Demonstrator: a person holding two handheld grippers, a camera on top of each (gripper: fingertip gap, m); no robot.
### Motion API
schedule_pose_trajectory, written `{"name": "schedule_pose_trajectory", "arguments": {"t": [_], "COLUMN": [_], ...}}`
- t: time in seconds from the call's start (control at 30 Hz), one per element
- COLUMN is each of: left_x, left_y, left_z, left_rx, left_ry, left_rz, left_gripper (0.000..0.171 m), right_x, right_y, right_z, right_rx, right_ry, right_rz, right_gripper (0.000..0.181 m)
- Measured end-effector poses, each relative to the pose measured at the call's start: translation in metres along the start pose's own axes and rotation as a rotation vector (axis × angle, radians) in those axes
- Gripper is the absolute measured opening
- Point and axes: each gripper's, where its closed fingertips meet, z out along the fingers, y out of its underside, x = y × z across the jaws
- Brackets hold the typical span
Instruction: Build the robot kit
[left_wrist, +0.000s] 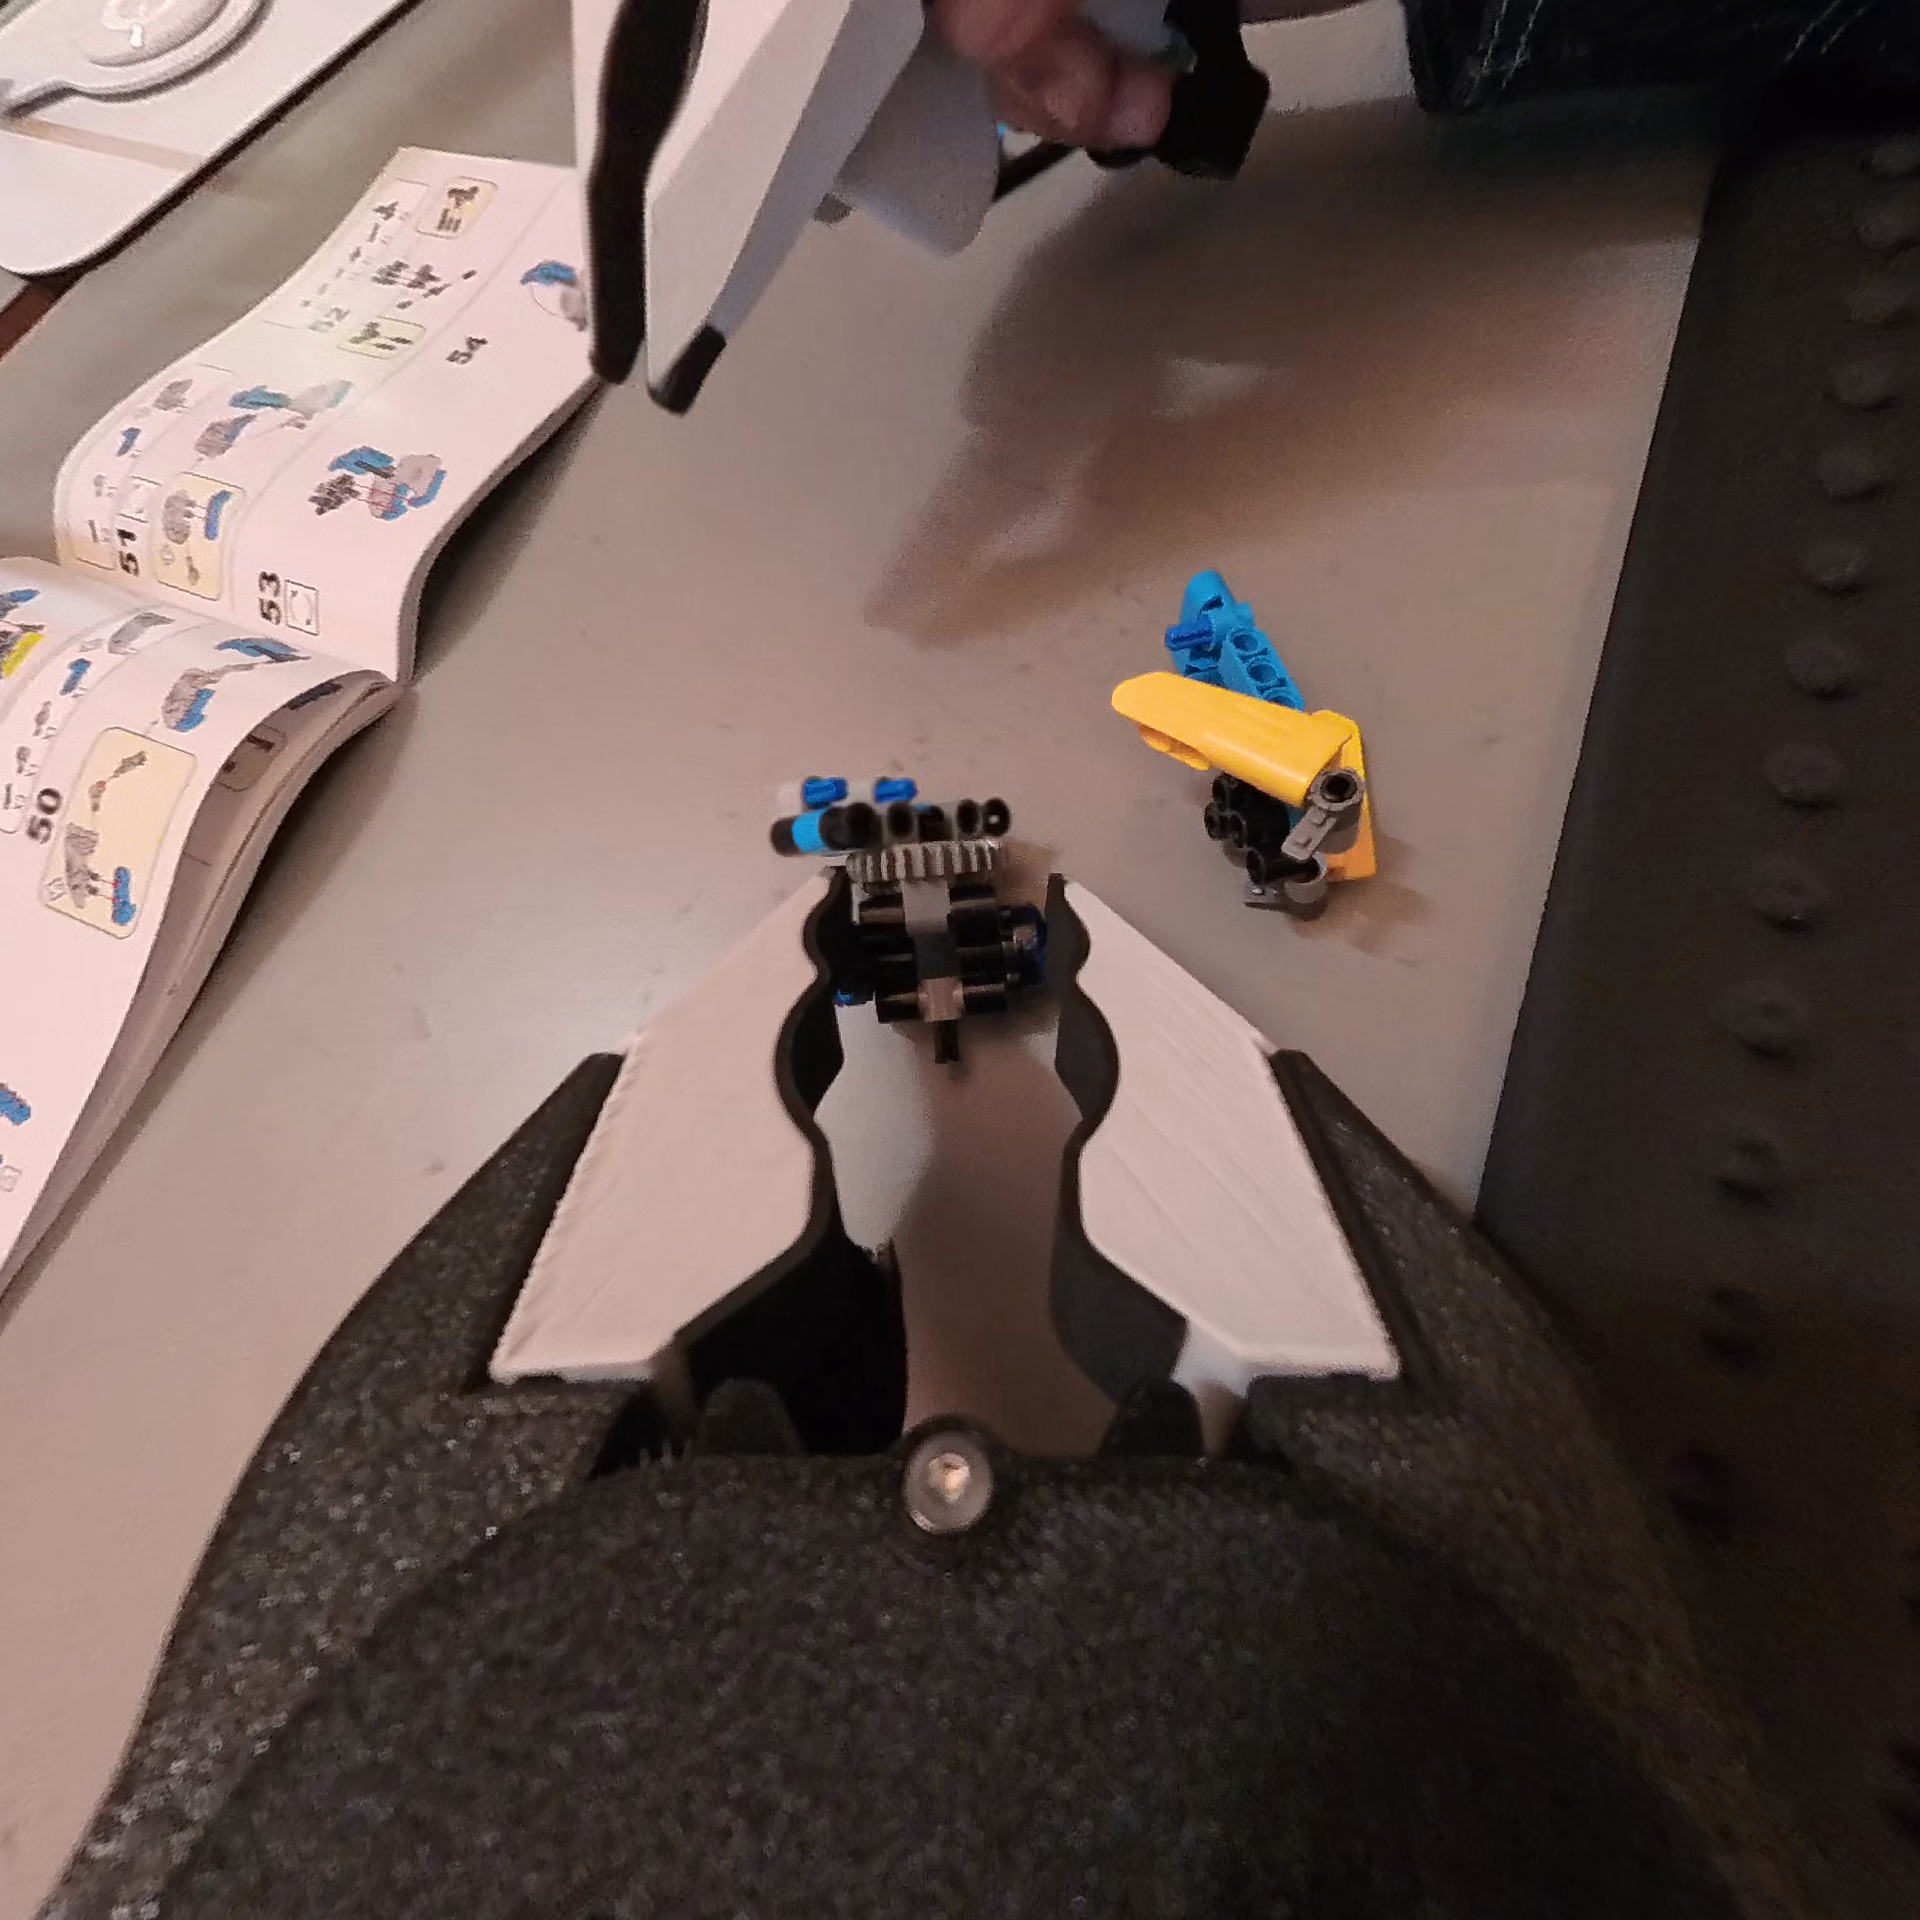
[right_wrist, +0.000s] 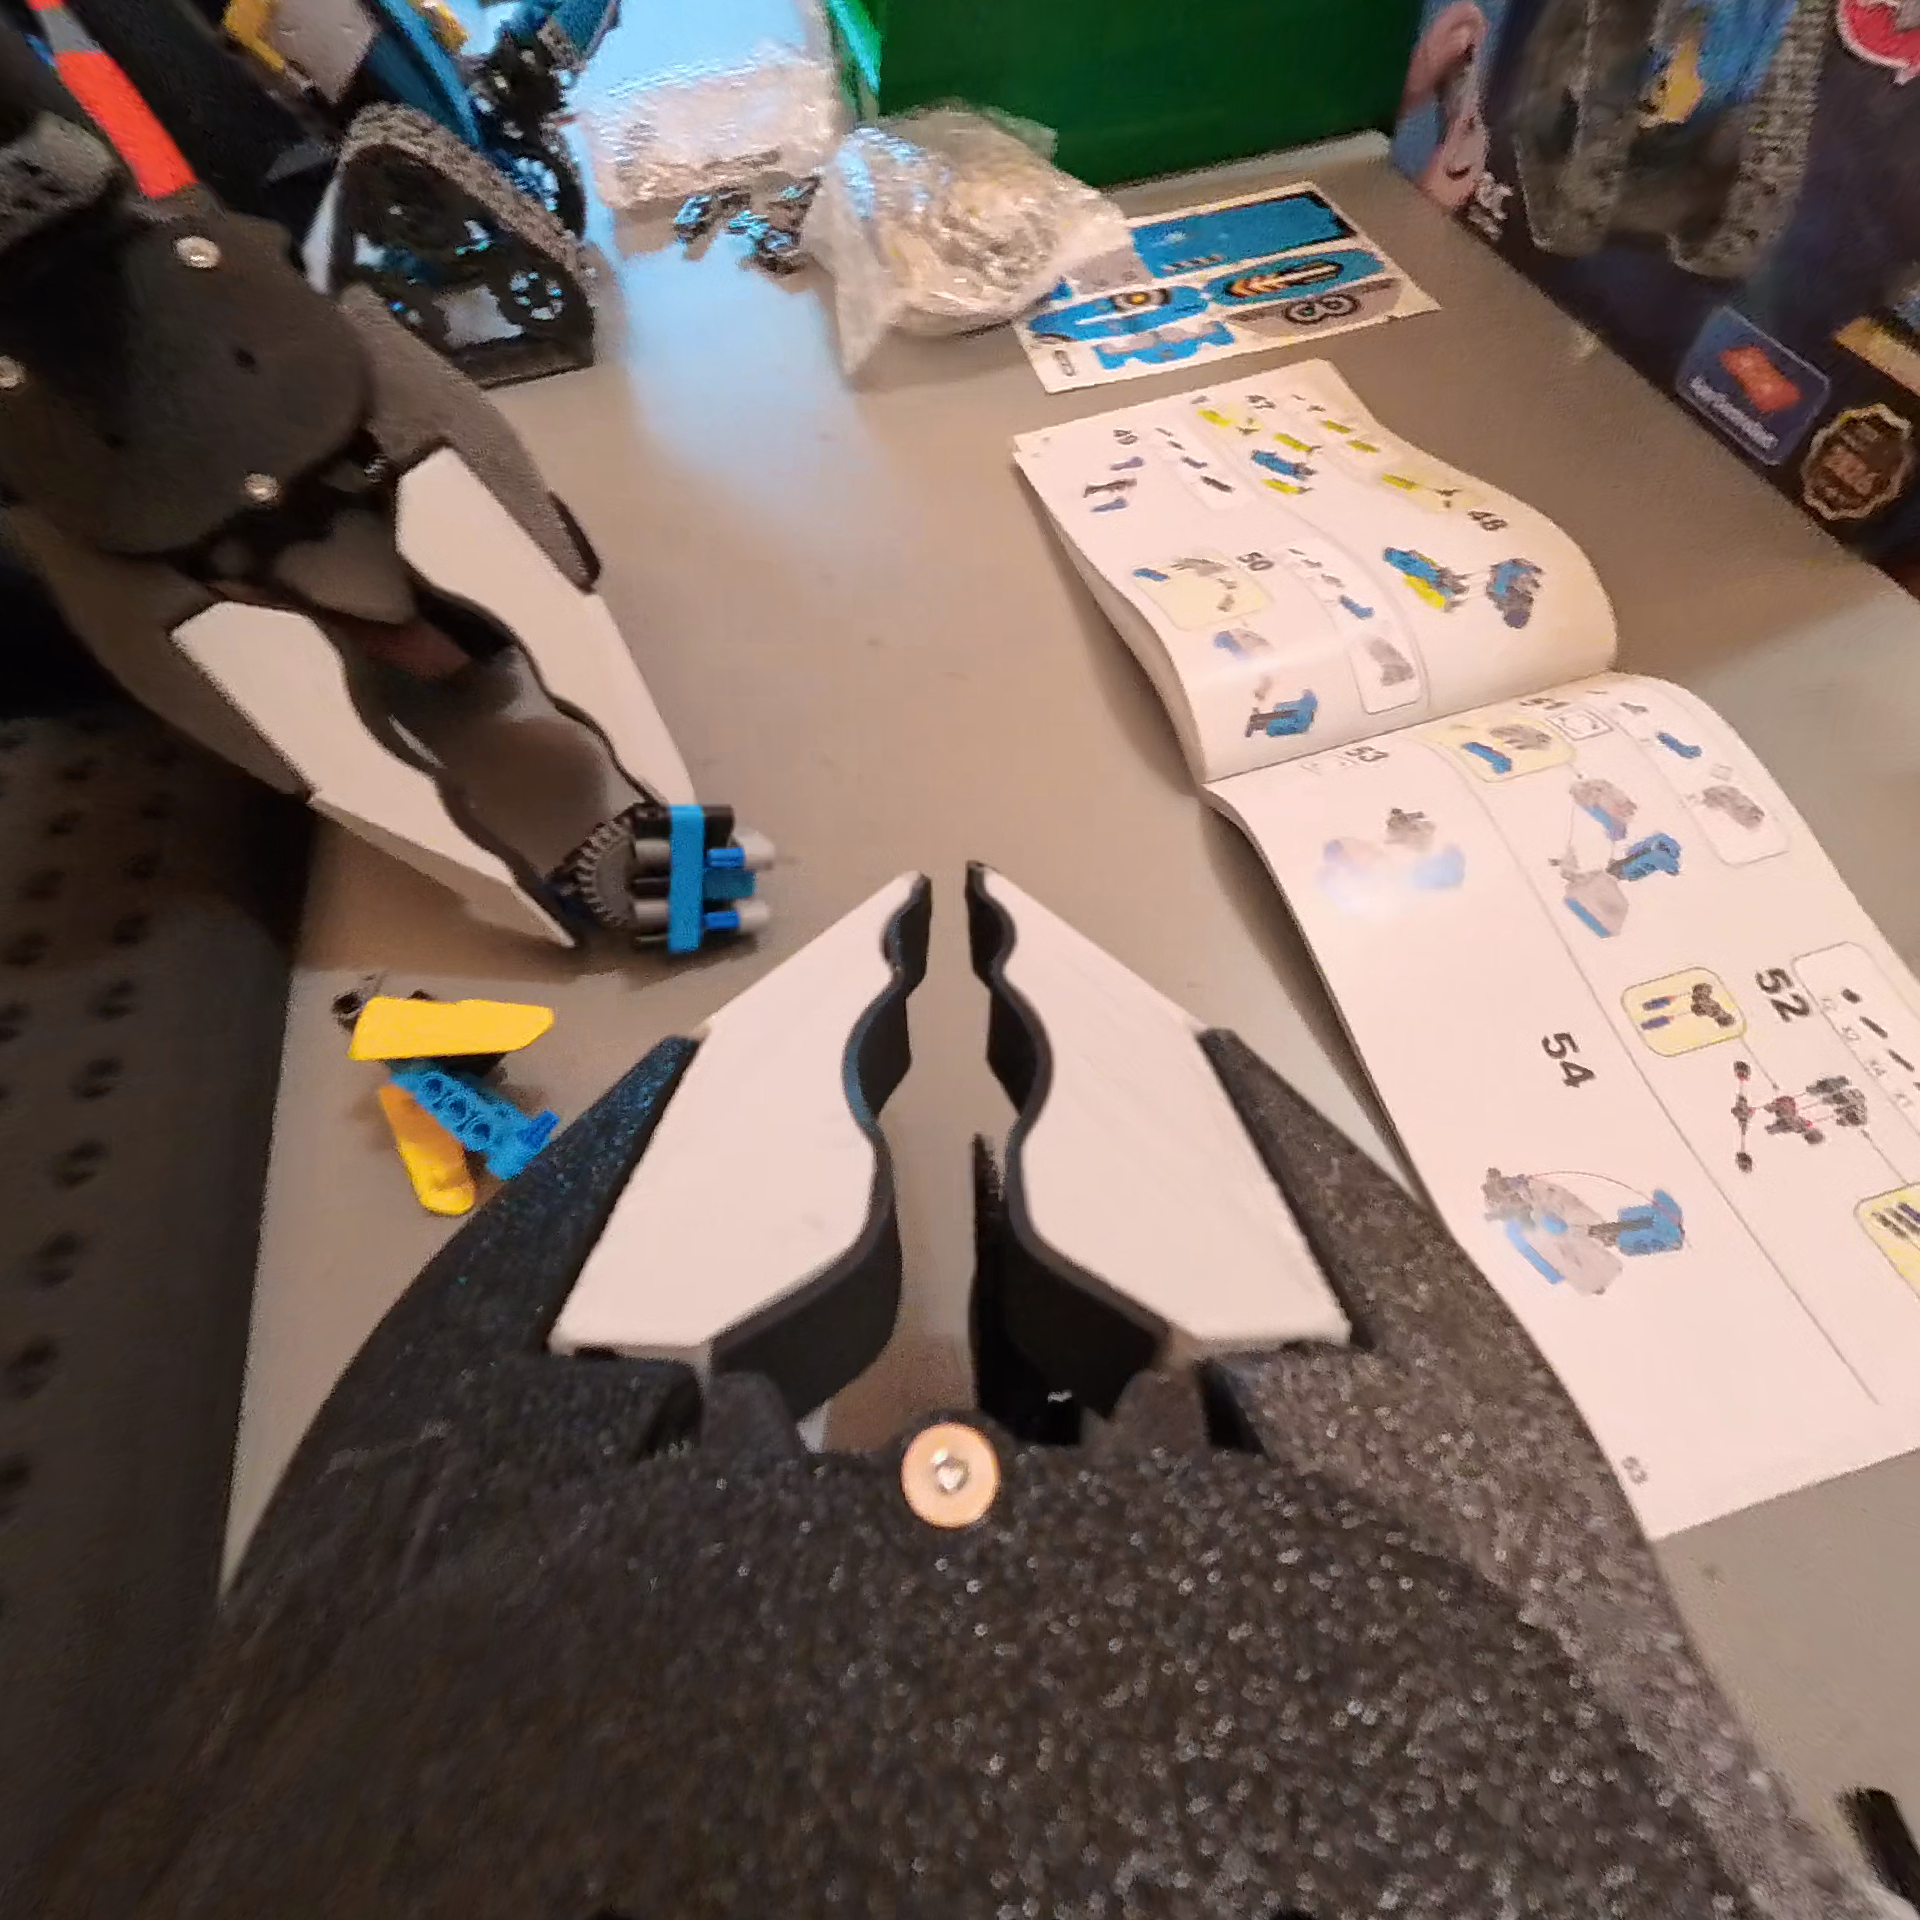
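Bricks sit clamped at the tip of your left claw (left_wrist: 940, 894) in the left wrist view: a small gear assembly (left_wrist: 914, 883) of black, grey and blue parts, with a toothed grey gear across its top and blue pins on its far side. The two white fingers are closed in on it from either side, and it is held low over the grey surface (left_wrist: 644, 831). To the right of it, apart, lies a loose cluster of yellow and blue pieces (left_wrist: 1252, 748) with a black and grey joint, near the dark studded edge (left_wrist: 1766, 831). On the left an open instruction booklet (left_wrist: 239, 582) lies flat. Above, your right claw (left_wrist: 665, 364) hangs in the air, tips pointing down, with a hand (left_wrist: 1070, 73) on its grip.

In the right wrist view your right claw (right_wrist: 948, 883) is nearly closed, only a thin slit between the tips, and it holds nothing. It hovers over bare surface (right_wrist: 883, 623). Your left claw (right_wrist: 613, 883) comes in from the left, gripping the gear assembly (right_wrist: 670, 878), whose blue plate faces you. Below it lie the yellow and blue pieces (right_wrist: 452, 1091), just beside your right claw's left finger. The instruction booklet (right_wrist: 1455, 883) spreads open on the right. Farther back are a sticker sheet (right_wrist: 1226, 286), clear plastic bags (right_wrist: 935, 229), a tracked model (right_wrist: 468, 239) and a printed box (right_wrist: 1714, 208).
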Motion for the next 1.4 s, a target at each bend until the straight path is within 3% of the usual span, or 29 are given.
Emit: {"name": "schedule_pose_trajectory", "arguments": {"t": [0.33, 0.53, 0.73, 0.93, 1.4], "left_x": [-0.004, -0.009, -0.011, -0.011, -0.013], "left_y": [-0.002, 0.004, 0.006, 0.006, 0.009], "left_z": [-0.002, -0.001, 0.000, 0.001, 0.004], "left_rx": [0.009, -0.020, -0.028, -0.028, -0.052], "left_ry": [-0.042, -0.062, -0.066, -0.067, -0.088], "left_rz": [0.021, -0.009, -0.024, -0.028, -0.016], "left_gripper": [0.038, 0.037, 0.038, 0.038, 0.040], "right_x": [-0.002, 0.003, 0.001, 0.004, -0.001], "right_y": [0.023, 0.050, 0.051, 0.052, 0.051], "right_z": [0.023, 0.031, 0.031, 0.029, 0.027], "right_rx": [-0.093, -0.229, -0.224, -0.220, -0.216], "right_ry": [0.002, 0.033, 0.018, -0.033, -0.073], "right_rz": [-0.031, -0.110, -0.115, 0.023, 0.056], "right_gripper": [0.008, 0.006, 0.005, 0.012, 0.019]}}
